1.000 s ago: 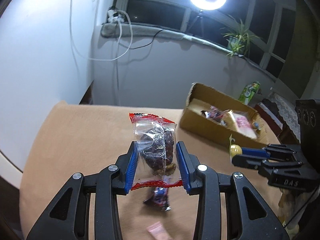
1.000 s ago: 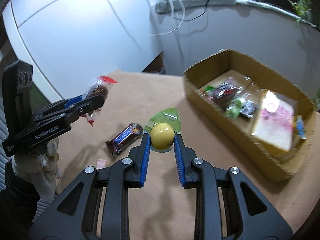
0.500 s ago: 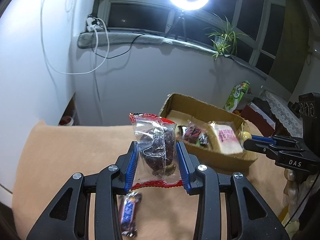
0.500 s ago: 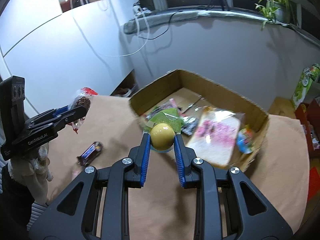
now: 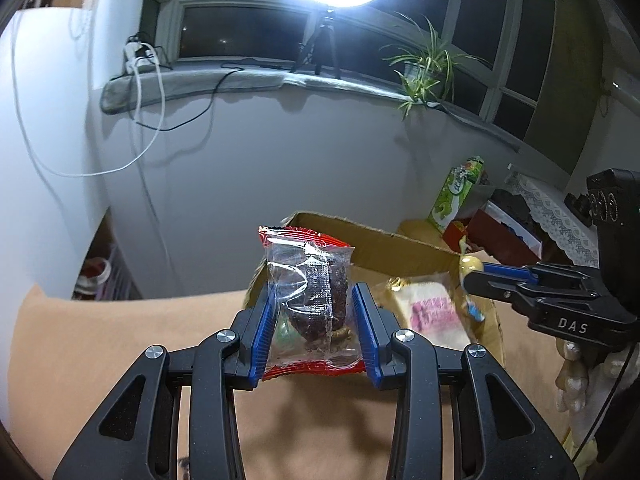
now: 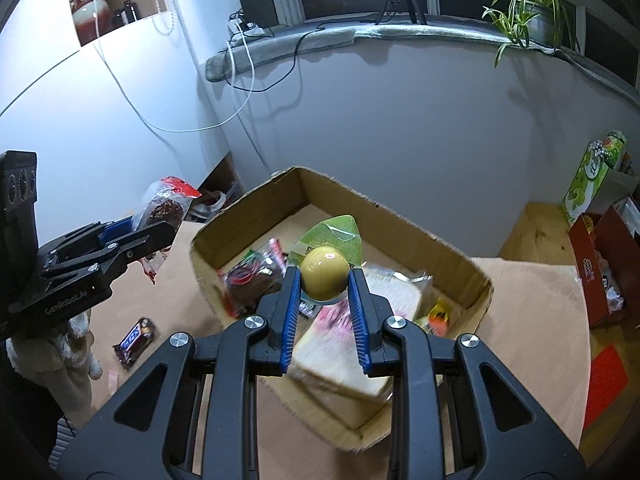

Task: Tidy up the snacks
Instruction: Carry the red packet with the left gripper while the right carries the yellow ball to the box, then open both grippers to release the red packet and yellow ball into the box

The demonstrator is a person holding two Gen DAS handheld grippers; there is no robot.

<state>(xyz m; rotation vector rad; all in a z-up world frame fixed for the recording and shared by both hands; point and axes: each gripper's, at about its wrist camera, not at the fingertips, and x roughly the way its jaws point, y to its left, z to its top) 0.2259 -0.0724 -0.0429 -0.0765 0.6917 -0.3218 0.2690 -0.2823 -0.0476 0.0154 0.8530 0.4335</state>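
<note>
Blue-padded jaws of the left gripper (image 5: 316, 328) are closed on a clear packet with red sealed ends (image 5: 310, 292), in which a dark brown snack is seen. The packet is held upright, above the tan cloth-covered table (image 5: 100, 344) and just short of the near-left corner of the cardboard box (image 6: 248, 220).

The right gripper (image 6: 325, 292) is clamped on a yellow ball-shaped snack (image 6: 324, 276) whose green wrapper flap (image 6: 336, 234) stands up behind it. This snack is held over the open box, above the middle of its contents.

Inside the box, a wrapped slice of bread with pink print (image 6: 344, 344) is laid toward the near-right side, and a dark packet with red markings (image 6: 250, 278) lies toward the left wall. A small orange-and-yellow packet (image 6: 438, 314) is seen by the right wall.

On the table, a dark candy bar (image 6: 134, 338) is left lying outside the box, near its left wall and beneath the left gripper. A small pink scrap (image 6: 113, 380) is seen nearer the table's front edge.

A potted plant (image 6: 528, 12) is shown on the windowsill behind, and a green carton (image 6: 592, 176) stands off the table's far-right corner.
</note>
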